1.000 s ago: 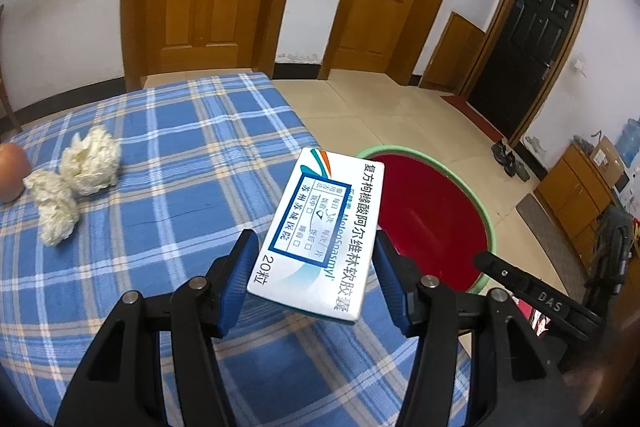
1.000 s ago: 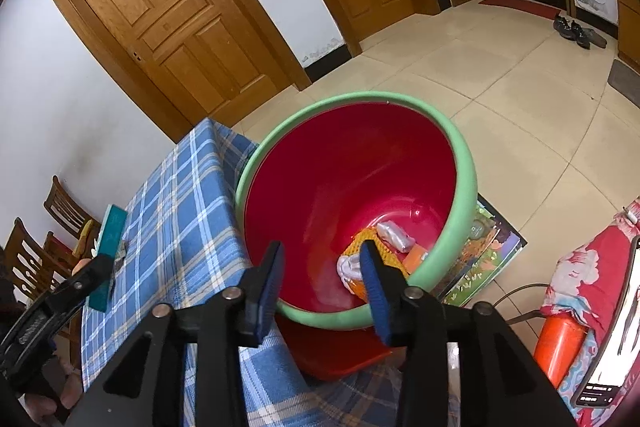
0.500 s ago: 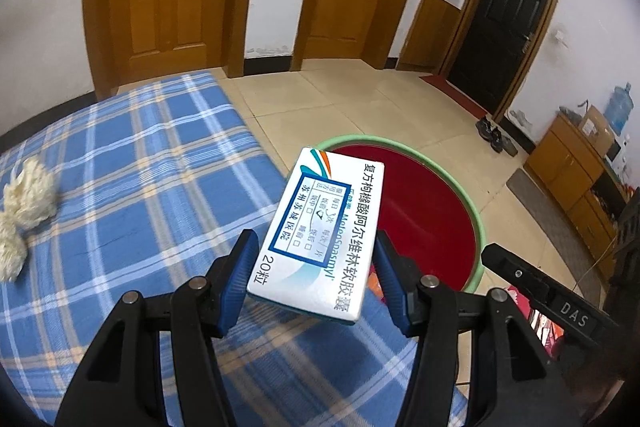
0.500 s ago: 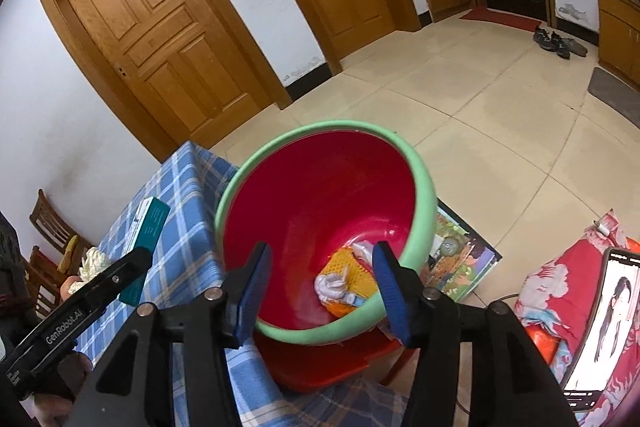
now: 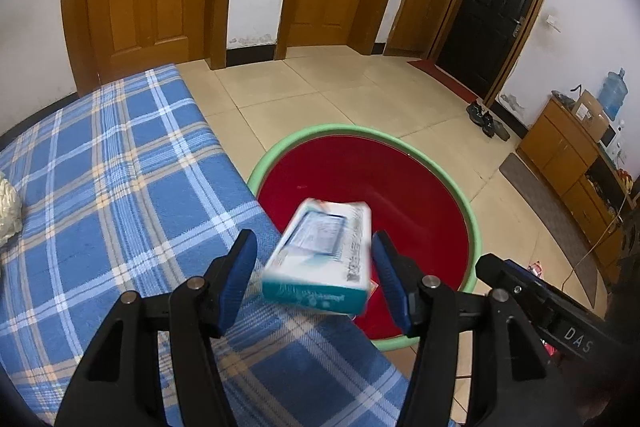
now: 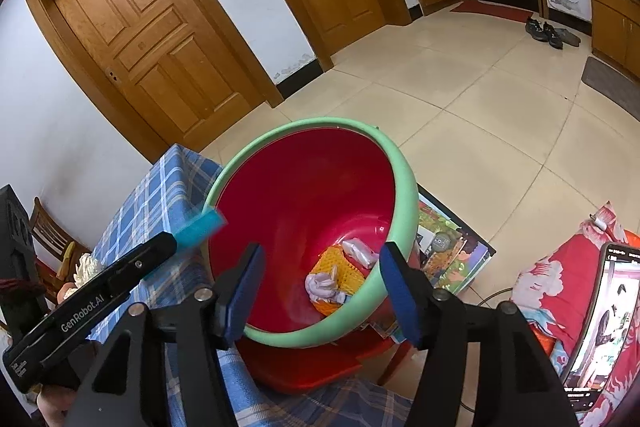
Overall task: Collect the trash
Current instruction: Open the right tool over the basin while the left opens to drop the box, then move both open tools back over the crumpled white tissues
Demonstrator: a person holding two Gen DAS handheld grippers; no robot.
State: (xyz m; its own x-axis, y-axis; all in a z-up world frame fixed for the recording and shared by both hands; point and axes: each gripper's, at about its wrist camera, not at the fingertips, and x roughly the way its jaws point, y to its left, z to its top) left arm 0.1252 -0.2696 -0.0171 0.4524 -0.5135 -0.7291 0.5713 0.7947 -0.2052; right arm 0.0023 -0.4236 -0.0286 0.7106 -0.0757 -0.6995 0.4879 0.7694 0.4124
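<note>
Hanging between the blue pads of the left hand-held gripper [image 5: 312, 267] is a white-and-teal medicine box [image 5: 320, 259] — it's blurred and tilted, with a gap on both sides, so the pads aren't pressing on it as the jaws open. It sits right over the near rim of the red basin [image 5: 400, 187] with the green lip, which stands just beside the edge of the desk with the blue plaid cloth [image 5: 120, 187].

The right hand-held gripper [image 6: 320, 287] is empty, its jaws opening too — nothing between them, just a look down into the basin. At the bottom there's an orange net-like thing [image 6: 340, 273] and a couple of crumpled whitish wrappers [image 6: 320, 283]. A wad of crumpled tissue [image 5: 8, 211] lies on the cloth at the far left edge of the left wrist view.
</note>
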